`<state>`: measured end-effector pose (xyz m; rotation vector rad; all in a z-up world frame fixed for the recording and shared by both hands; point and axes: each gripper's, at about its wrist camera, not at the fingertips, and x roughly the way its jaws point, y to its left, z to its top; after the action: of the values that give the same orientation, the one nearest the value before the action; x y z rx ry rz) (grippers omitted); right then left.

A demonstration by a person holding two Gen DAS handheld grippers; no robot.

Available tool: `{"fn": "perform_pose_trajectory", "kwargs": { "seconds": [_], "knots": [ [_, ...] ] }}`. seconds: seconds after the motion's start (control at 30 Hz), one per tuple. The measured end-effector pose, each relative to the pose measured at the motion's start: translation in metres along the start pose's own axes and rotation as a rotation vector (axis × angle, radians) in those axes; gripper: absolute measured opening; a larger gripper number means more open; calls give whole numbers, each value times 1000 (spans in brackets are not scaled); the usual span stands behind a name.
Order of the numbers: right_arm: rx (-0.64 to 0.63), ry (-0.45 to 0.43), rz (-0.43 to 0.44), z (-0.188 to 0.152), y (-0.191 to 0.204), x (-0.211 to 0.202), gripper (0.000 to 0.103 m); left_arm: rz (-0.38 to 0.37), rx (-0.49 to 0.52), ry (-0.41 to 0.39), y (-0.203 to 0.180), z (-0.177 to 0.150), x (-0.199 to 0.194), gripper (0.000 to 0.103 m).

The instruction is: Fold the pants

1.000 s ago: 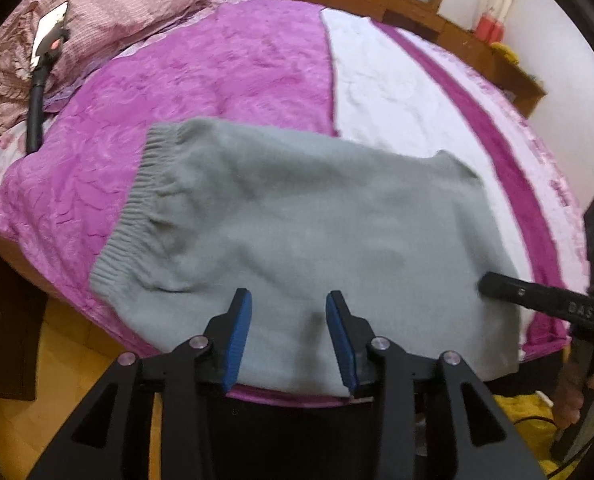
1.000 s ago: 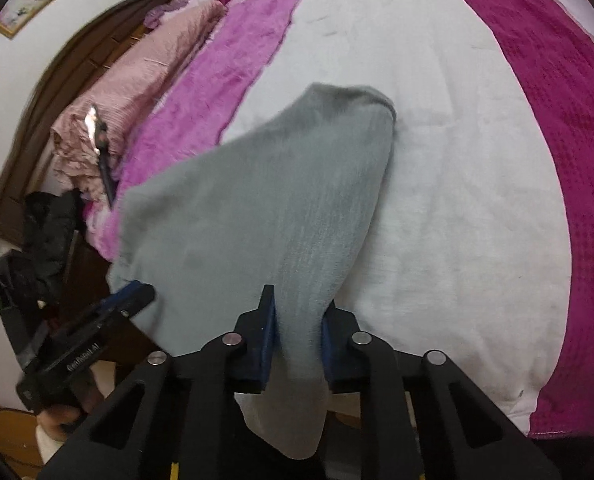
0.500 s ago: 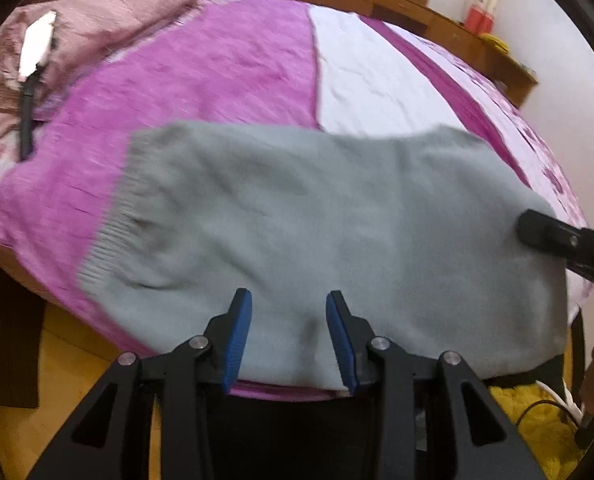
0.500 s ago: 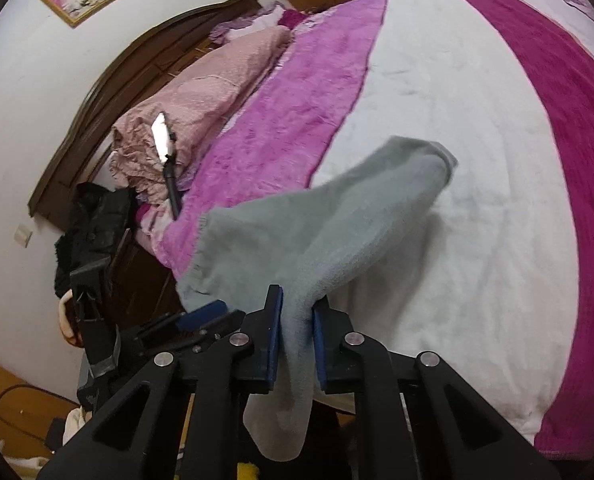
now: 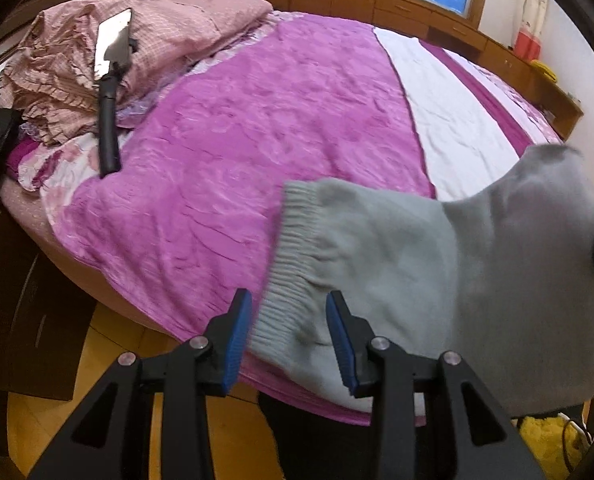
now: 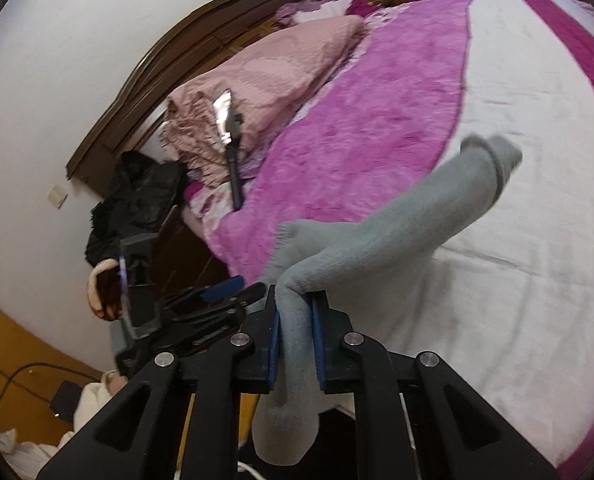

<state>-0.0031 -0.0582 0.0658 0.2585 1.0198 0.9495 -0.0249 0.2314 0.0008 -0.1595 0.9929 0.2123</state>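
Bedroom scene w/ a bed [image 5: 257, 128] covered in a magenta and white spread. Grey knit pants [image 5: 417, 280] lie at the bed's near edge, partly lifted off it. The right gripper [image 6: 295, 332] is clenched on a bunched fold of the pants, fabric pinched between its blue pads [image 6: 273, 340] and hanging down below them; the rest of the cloth stretches up and away over the white stripe. The left gripper [image 5: 289, 336] is released, jaws apart, w/ the ribbed waistband [image 5: 293, 264] just ahead of and between its fingers, not gripped. A pink quilt [image 5: 169, 32] is heaped at the far left corner, w/ a phone on a black stand [image 5: 109, 92] beside it.
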Motion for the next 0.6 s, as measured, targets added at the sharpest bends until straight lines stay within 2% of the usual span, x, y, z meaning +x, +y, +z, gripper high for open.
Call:
{"fn": "perform_pose_trajectory", "kwargs": {
  "seconds": [0.17,0.3,0.6],
  "knots": [
    [36,78,91,14,22,33,7,19,-40,-10,19,2,1,40],
    [12,110,116,27,37,65,7,32,-70,-10,35,4,3,40],
    [20,224,92,31,45,163,7,55,-112,-36,55,7,-11,40]
  ]
}}
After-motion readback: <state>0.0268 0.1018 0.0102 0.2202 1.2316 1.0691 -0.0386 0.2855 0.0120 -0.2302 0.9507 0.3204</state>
